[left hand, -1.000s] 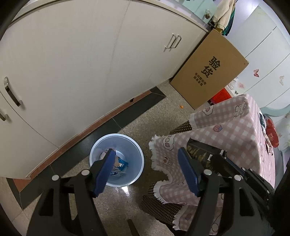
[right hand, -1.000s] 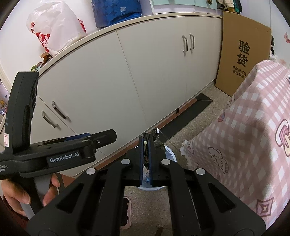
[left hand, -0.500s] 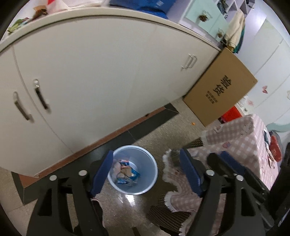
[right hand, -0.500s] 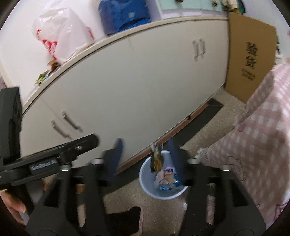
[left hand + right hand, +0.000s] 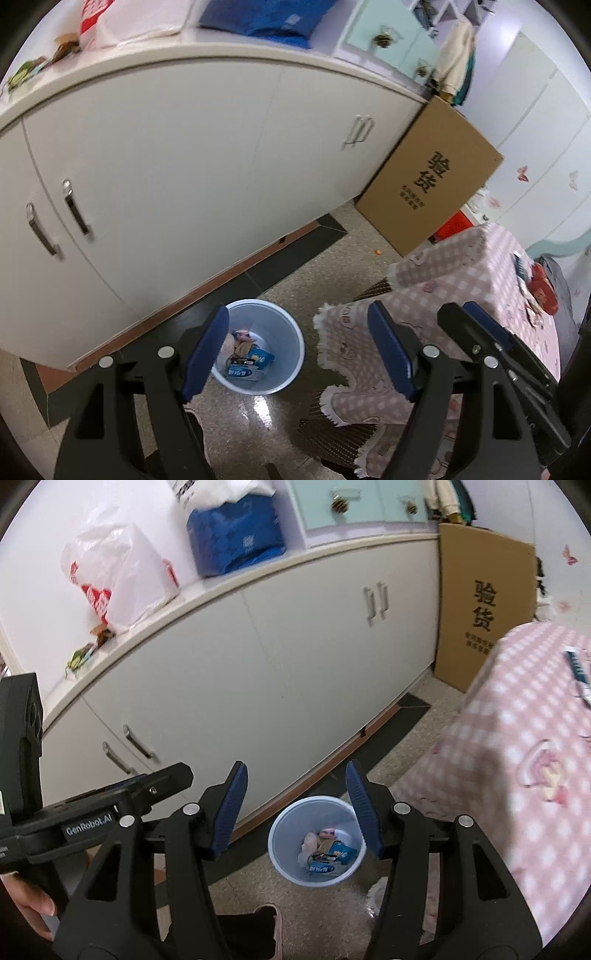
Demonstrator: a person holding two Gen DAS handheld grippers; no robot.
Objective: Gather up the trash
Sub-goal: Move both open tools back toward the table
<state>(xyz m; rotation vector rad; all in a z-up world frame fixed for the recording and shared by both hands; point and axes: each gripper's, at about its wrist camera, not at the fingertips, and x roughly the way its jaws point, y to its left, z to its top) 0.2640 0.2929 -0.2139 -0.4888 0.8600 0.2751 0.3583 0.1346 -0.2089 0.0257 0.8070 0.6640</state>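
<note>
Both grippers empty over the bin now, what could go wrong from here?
1. The fringed pink tablecloth hangs low right beside the bin; a hand-held gripper swinging back to the table could snag it.
2. The left hand-held gripper and right hand-held gripper, both open, sit close together, so they might collide on the next move.
3. The wrappers are piling up in the light bin, which a knock could tip.

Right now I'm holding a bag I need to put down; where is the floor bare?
Bare speckled floor lies between the trash bin, the cardboard box and the white cabinet. It is crowded beside the pink checked tablecloth, whose fringe hangs close to the bin.
</note>
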